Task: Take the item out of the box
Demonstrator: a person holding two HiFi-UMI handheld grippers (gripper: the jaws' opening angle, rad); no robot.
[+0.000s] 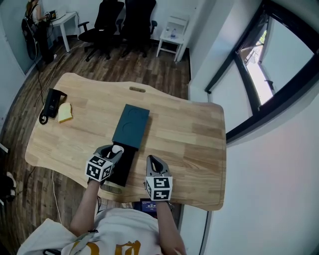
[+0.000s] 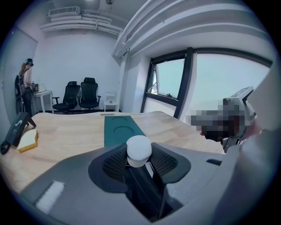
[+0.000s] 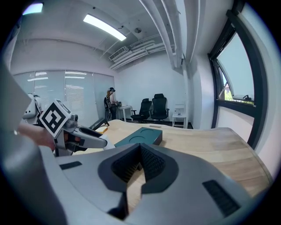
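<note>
A dark teal box lid lies in the middle of the wooden table, slid back off a black inner tray that reaches toward the front edge. My left gripper hovers over the tray's near end, shut on a small white round item. In the left gripper view that white item sits pinched between the ribbed pads, with the teal lid beyond it. My right gripper hangs to the right of the tray; its jaws stand shut and empty, facing the teal lid.
A black stand and a yellow block lie at the table's left end. Black office chairs and a white side table stand behind. A person stands at a desk at the far left. A window wall runs along the right.
</note>
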